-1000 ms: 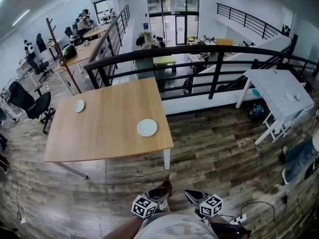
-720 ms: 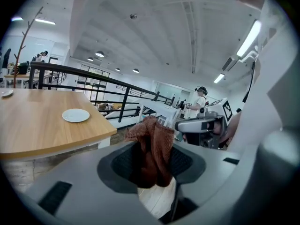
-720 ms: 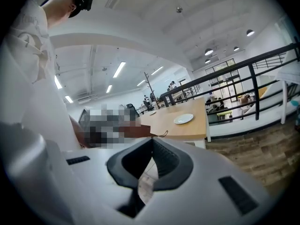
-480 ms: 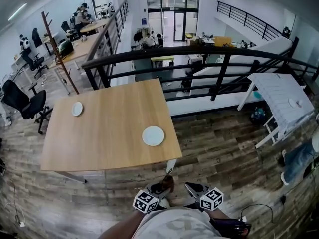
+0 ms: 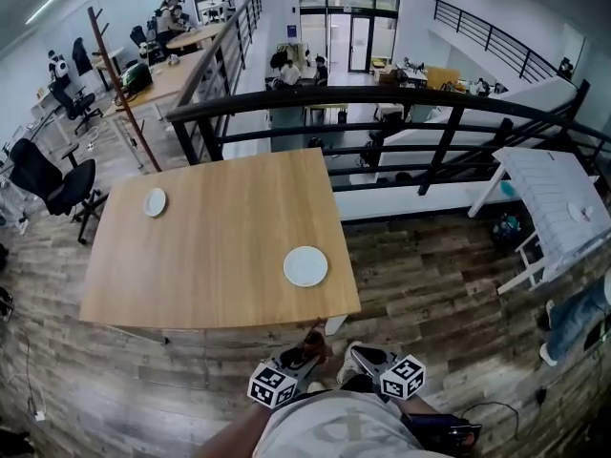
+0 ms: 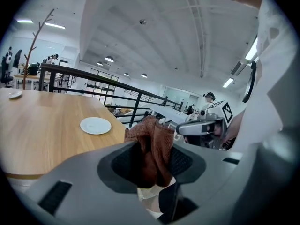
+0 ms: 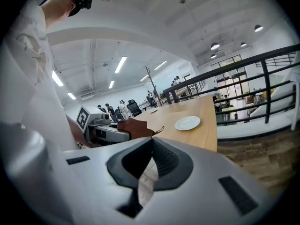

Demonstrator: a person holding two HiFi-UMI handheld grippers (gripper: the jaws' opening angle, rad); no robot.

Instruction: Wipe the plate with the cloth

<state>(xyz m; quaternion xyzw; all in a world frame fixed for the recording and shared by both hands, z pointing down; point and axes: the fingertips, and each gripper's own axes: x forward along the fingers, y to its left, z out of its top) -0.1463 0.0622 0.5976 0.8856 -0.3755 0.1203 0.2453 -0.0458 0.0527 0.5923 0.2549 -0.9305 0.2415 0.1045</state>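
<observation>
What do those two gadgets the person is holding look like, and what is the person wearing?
Both the left gripper and the right gripper have smooth grey plastic bodies, with two jaws lined with dark ribbed pads. Each carries a white cube printed with black square markers. The person wears a whitish top.

The person stands closer than a second ago: the wooden table (image 5: 210, 246) and its white plate (image 5: 305, 266) now lie nearer, the table's front edge just ahead of the cloth (image 5: 312, 343) in the left gripper (image 5: 304, 356).
</observation>
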